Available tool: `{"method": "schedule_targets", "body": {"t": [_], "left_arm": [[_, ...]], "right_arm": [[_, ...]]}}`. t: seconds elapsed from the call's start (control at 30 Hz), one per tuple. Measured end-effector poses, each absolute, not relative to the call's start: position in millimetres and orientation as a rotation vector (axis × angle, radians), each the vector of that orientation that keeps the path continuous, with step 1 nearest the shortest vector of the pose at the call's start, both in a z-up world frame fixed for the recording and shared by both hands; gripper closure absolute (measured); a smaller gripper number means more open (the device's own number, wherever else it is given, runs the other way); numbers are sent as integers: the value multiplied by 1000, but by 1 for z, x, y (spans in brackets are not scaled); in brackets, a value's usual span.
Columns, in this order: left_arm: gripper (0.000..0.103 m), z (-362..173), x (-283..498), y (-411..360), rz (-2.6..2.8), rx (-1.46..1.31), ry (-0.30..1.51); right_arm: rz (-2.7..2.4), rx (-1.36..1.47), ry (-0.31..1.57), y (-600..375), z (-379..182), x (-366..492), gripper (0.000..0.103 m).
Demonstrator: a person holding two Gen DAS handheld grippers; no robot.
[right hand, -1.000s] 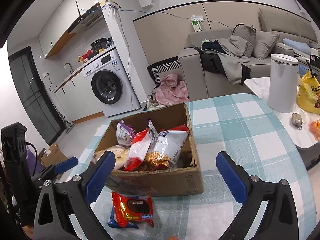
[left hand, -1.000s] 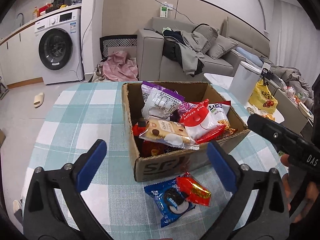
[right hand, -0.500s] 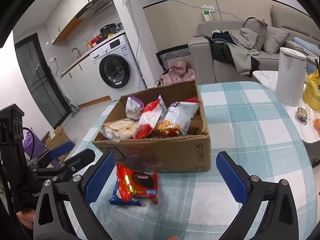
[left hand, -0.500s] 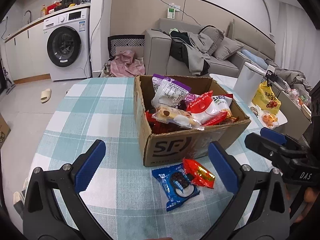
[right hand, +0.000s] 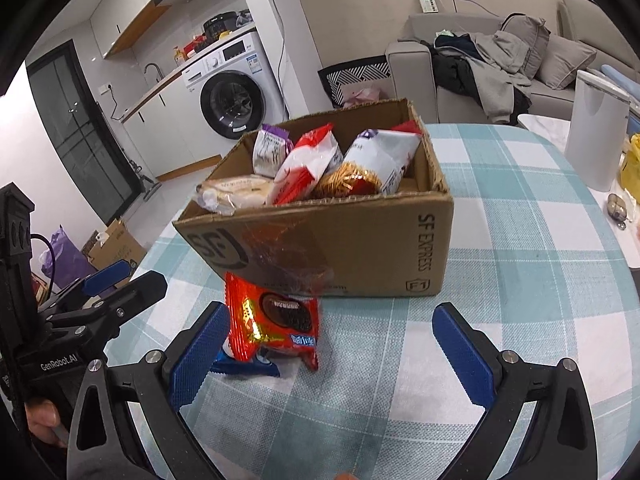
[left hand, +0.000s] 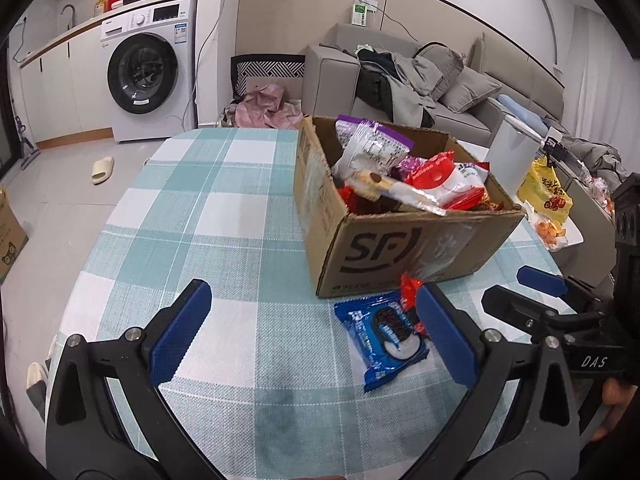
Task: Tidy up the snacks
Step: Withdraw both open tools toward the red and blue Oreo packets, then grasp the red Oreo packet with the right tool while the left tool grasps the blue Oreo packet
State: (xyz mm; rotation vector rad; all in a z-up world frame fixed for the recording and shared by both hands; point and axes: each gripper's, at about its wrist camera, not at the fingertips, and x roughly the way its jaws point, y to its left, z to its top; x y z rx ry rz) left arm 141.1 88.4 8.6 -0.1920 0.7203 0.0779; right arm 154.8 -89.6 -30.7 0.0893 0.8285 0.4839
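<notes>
Two loose cookie packets in front of a full SF Express box, both grippers spread wide and empty.

The left gripper (left hand: 316,336) hovers over the checked tablecloth (left hand: 208,240); the blue Oreo packet (left hand: 382,330) lies just inside its right-hand finger (left hand: 446,338). The right gripper (right hand: 336,354) hangs above the table; the red cookie packet (right hand: 274,318), lying across the blue one, sits beside its left-hand finger (right hand: 198,356) and touches the cardboard box (right hand: 360,244) of snack bags.

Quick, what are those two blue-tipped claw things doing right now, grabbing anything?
Left tool: open, holding nothing.
Right tool: open, holding nothing.
</notes>
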Motion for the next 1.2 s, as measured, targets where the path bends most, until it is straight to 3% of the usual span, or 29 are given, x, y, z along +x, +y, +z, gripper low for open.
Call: {"method": "schedule_targets", "body": {"t": [1.2], "left_arm": [[2,-51,173,105,110,-220,867]], "right_arm": [[486,111,976,-53,-77,180,1]]}}
